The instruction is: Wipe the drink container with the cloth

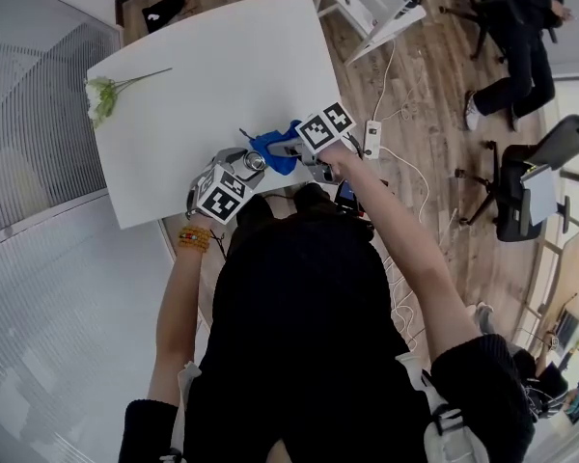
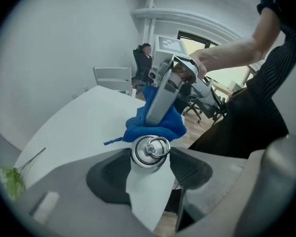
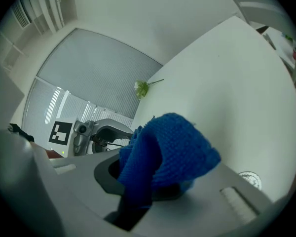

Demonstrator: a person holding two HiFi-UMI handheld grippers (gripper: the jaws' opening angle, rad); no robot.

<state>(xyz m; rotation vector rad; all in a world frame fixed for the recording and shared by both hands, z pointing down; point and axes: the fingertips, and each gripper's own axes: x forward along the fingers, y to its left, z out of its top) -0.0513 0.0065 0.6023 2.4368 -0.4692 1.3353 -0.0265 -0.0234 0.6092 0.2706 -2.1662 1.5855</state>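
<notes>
A silver drink can (image 1: 254, 162) is held over the near edge of the white table (image 1: 222, 66), with my left gripper (image 1: 241, 170) shut on it. In the left gripper view the can's ring-pull top (image 2: 150, 151) sits between the dark pads (image 2: 108, 177). A blue cloth (image 1: 275, 149) is bunched in my right gripper (image 1: 291, 149), which is shut on it and presses it against the far side of the can. The cloth (image 2: 155, 123) hangs just behind the can top, under the right gripper's body (image 2: 168, 90). In the right gripper view the cloth (image 3: 167, 152) fills the jaws and hides the can.
A green-and-white flower (image 1: 101, 95) lies at the table's left edge. A white rack (image 1: 372, 3) stands beyond the far right corner. On the wood floor to the right lie a power strip (image 1: 372, 138) and cables, beside office chairs (image 1: 521, 186) and a seated person (image 1: 521, 37).
</notes>
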